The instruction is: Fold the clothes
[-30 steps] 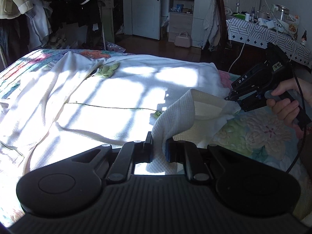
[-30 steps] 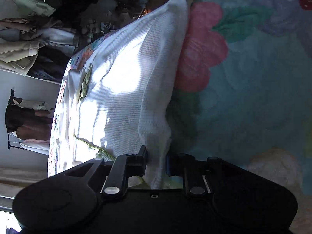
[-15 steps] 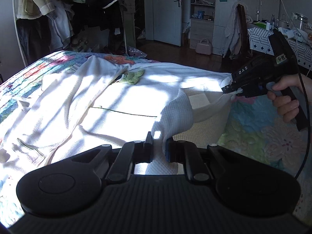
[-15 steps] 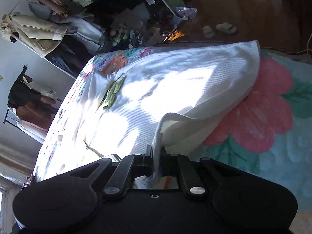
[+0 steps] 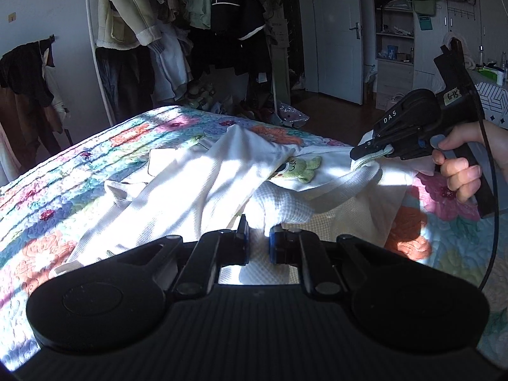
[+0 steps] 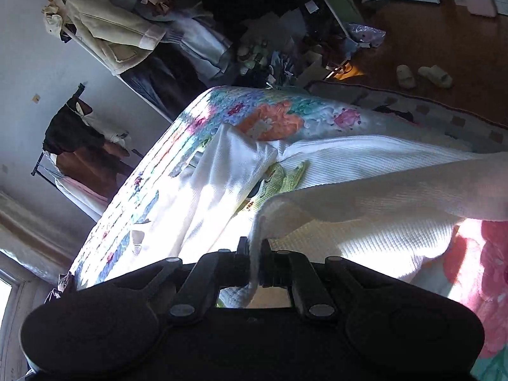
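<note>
A white waffle-knit garment (image 5: 190,187) with a green frog patch (image 5: 301,170) lies spread on the floral quilt (image 5: 63,190). My left gripper (image 5: 258,238) is shut on a bunched fold of its near edge. In the left wrist view my right gripper (image 5: 365,155), held by a hand (image 5: 460,171), is shut on the garment's hem and holds it up off the bed. The right wrist view shows the same garment (image 6: 365,197) with its hem pinched in my right gripper (image 6: 254,254); the lifted cloth arches over the frog patch (image 6: 279,177).
A rack of hanging coats and clothes (image 5: 177,25) stands past the bed's far edge, with clutter on the floor below. A white door (image 5: 336,31) and shelves are at the back right. Slippers (image 6: 425,76) lie on the wooden floor beside a rug.
Both grippers have risen and moved toward the far side of the bed, carrying the garment's near edge over its body. The right gripper has rolled, and more of the room shows.
</note>
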Demonstrator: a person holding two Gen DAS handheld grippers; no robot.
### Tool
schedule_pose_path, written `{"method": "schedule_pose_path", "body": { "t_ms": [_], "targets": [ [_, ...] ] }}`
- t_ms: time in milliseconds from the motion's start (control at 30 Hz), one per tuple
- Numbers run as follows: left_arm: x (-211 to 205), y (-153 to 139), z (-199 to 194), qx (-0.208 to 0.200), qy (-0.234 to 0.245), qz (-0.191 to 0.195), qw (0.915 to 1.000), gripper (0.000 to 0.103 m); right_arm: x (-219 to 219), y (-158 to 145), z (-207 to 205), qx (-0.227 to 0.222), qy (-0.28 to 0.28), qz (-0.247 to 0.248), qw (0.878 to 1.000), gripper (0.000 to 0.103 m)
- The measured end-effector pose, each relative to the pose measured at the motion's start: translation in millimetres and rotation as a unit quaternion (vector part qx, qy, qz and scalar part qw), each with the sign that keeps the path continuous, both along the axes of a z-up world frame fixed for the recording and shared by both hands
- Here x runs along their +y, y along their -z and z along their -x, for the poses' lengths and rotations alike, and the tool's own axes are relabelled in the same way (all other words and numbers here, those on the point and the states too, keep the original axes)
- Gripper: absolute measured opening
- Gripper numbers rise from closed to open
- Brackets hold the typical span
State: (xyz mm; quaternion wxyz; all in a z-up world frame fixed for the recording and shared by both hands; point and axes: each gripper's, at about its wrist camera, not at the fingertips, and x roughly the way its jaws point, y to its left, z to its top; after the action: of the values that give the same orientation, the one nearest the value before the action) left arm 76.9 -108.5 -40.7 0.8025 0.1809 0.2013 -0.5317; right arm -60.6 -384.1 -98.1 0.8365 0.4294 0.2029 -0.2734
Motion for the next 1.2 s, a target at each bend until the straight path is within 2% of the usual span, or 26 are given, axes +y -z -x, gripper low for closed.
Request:
{"method": "schedule_pose_path", "body": {
  "t_ms": [100,300,467,567,667,733,800,833,900,933,1000,1067,1200],
  "targets": [
    [4.4,0.3,-12.6,0.013,-0.008,0.010,0.9998,0.011,1.7,-4.9,-19.8,0.015,-0.017,0.013,1.000,0.008],
    [1.7,-1.1,-34.9,-0.018,-0.032,0.018,0.9991,0.011,-1.0,-17.7,-68.2,0.027,-0.051,0.041,0.998,0.008],
    [8.2,-7.9,-71.4,0.000,-0.074,0.046,0.9962,0.011,-2.5,-38.1,-127.9,0.041,-0.080,0.077,0.993,0.008],
    [7.0,-13.8,-91.7,-0.032,-0.106,0.057,0.9922,0.010,-1.0,-51.9,-166.6,0.048,-0.101,0.099,0.989,0.008],
    [2.3,-19.2,-103.9,-0.093,-0.135,0.073,0.9838,0.010,1.4,-64.8,-208.4,0.058,-0.126,0.120,0.983,0.008],
    [2.2,-21.8,-118.5,-0.083,-0.148,0.081,0.9822,0.010,2.0,-70.8,-237.5,0.061,-0.146,0.129,0.979,0.008],
    [4.5,-20.8,-143.9,-0.056,-0.171,0.084,0.9801,0.010,2.0,-71.6,-269.1,0.075,-0.166,0.133,0.974,0.008],
    [4.8,-15.4,-157.0,-0.048,-0.185,0.073,0.9789,0.010,2.3,-71.2,-284.5,0.085,-0.177,0.139,0.971,0.008],
    [4.7,-2.5,-183.4,-0.033,-0.214,0.046,0.9752,0.010,8.2,-64.4,-317.1,0.138,-0.201,0.187,0.952,0.008],
    [7.2,5.5,-197.7,-0.012,-0.218,0.040,0.9751,0.010,9.7,-59.4,-329.1,0.154,-0.210,0.194,0.946,0.008],
    [19.0,19.6,-221.4,0.036,-0.226,0.052,0.9721,0.010,12.4,-49.9,-351.5,0.181,-0.225,0.206,0.935,0.008],
    [31.3,30.7,-240.2,0.075,-0.225,0.066,0.9692,0.010,14.8,-42.6,-361.7,0.174,-0.230,0.202,0.936,0.008],
    [38.7,51.1,-252.9,0.081,-0.226,0.058,0.9690,0.010,16.6,-23.8,-376.6,0.169,-0.230,0.191,0.939,0.009]
  ]
}}
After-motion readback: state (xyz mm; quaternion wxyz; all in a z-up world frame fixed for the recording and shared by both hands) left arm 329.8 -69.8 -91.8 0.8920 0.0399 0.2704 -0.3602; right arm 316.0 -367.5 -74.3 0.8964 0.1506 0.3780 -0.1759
